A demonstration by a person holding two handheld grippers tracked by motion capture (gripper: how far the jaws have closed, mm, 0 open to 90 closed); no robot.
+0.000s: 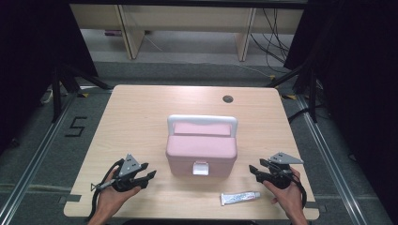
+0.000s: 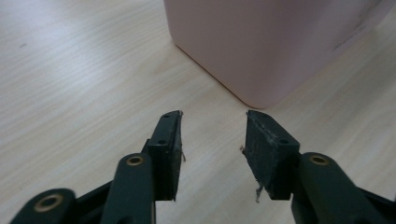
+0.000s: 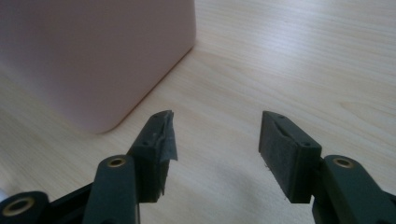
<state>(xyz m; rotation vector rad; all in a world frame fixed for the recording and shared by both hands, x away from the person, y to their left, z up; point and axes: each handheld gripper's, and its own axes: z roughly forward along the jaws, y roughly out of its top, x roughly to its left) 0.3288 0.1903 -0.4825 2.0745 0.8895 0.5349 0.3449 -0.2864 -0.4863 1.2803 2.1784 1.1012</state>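
Note:
A pink box [image 1: 201, 150] with a white handle [image 1: 202, 118] and a white front latch [image 1: 201, 168] stands shut in the middle of the wooden table [image 1: 141, 117]. My left gripper [image 1: 149, 174] rests open to the box's left, near its front corner [image 2: 261, 51]. To the box's right my right gripper [image 1: 253, 171] is open as well, with the box's corner [image 3: 93, 60] close ahead. A white tube [image 1: 240, 198] lies flat near the front edge, between the box and the right hand. In the gripper views, nothing sits between the left gripper [image 2: 212, 135] jaws or the right gripper [image 3: 215, 137] jaws.
A round cable hole [image 1: 227, 99] sits in the table's far right part. Black tripod legs [image 1: 61, 89] stand at the far left and far right corners. Shelving and cables lie beyond the table.

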